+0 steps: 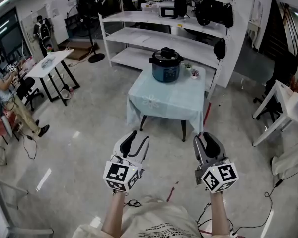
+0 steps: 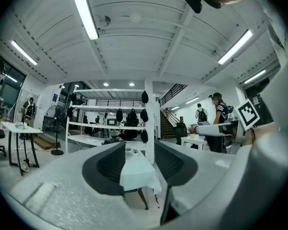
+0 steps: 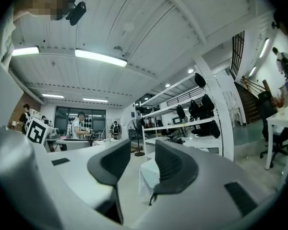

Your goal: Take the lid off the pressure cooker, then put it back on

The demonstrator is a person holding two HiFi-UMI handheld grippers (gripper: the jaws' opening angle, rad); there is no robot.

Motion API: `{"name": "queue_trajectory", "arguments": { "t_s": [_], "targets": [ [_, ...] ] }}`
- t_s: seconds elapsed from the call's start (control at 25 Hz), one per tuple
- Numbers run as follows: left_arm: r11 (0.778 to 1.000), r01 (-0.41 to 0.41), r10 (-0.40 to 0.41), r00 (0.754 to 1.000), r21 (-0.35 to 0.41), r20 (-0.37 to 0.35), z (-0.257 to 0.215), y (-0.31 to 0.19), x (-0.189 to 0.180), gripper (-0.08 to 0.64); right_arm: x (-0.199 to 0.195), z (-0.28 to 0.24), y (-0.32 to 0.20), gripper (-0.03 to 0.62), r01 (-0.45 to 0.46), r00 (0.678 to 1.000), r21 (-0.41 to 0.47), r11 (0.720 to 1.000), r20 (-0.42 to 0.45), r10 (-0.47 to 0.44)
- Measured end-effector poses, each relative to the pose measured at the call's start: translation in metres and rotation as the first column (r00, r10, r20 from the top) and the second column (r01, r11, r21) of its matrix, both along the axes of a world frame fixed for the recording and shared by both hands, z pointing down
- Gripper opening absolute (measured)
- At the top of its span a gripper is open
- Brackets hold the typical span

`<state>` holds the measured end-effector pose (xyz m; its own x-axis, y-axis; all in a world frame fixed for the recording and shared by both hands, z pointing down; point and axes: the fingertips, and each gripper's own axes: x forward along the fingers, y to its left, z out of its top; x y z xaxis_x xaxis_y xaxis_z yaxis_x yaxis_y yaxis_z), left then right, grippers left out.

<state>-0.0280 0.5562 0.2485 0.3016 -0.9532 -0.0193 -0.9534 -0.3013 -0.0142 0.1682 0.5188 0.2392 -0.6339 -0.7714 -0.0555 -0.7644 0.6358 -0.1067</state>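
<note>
- Head view: we see the pressure cooker point(image 1: 165, 66) standing on the far half of a cloth-covered table point(image 1: 164, 103). Its lid point(image 1: 165, 54) is seated on top, so we judge that the task has not yet begun.
- The left gripper point(image 1: 139, 137) and right gripper point(image 1: 203, 138) are held level over the floor point(image 1: 84, 148). Both have their jaws parted and empty, and each gripper view shows only the distant table through the gap.
- Key relation: the cooker lies straight ahead, well apart from both grippers and roughly on the midline between them. Neither hand is clearly nearer.
- We judge that the coming move is an approach to the table. The cooker's side handles run left to right across the head view.
</note>
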Motion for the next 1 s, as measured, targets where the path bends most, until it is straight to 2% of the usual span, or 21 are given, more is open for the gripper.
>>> {"name": "queue_trajectory", "arguments": {
  "t_s": [0.16, 0.24, 0.36, 0.68, 1.0],
  "targets": [
    [1.000, -0.017, 0.017, 1.000, -0.003, 0.002, 0.005, 0.001, 0.005, 0.273, 0.001, 0.005, -0.001, 0.237, 0.014, 1.000, -0.007, 1.000, 0.026, -0.013],
    [1.000, -0.026, 0.026, 1.000, -0.012, 0.005, 0.009, -0.003, 0.007, 0.293, 0.001, 0.007, -0.006, 0.278, 0.020, 0.999, 0.001, 1.000, 0.028, -0.020],
    [1.000, -0.010, 0.010, 1.000, -0.012, 0.015, 0.011, -0.010, 0.004, 0.313, 0.002, 0.008, -0.016, 0.306, 0.017, 1.000, 0.003, 1.000, 0.022, -0.017],
    [0.999, 0.022, -0.021, 1.000, -0.026, 0.014, 0.015, -0.050, -0.019, 0.319, -0.010, 0.018, -0.058, 0.316, 0.012, 1.000, -0.033, 0.999, 0.004, -0.012],
    [0.997, 0.008, -0.007, 1.000, -0.077, 0.010, 0.038, -0.145, -0.050, 0.319, -0.042, 0.042, -0.152, 0.316, 0.005, 1.000, -0.079, 0.997, -0.006, -0.005]
  ]
}}
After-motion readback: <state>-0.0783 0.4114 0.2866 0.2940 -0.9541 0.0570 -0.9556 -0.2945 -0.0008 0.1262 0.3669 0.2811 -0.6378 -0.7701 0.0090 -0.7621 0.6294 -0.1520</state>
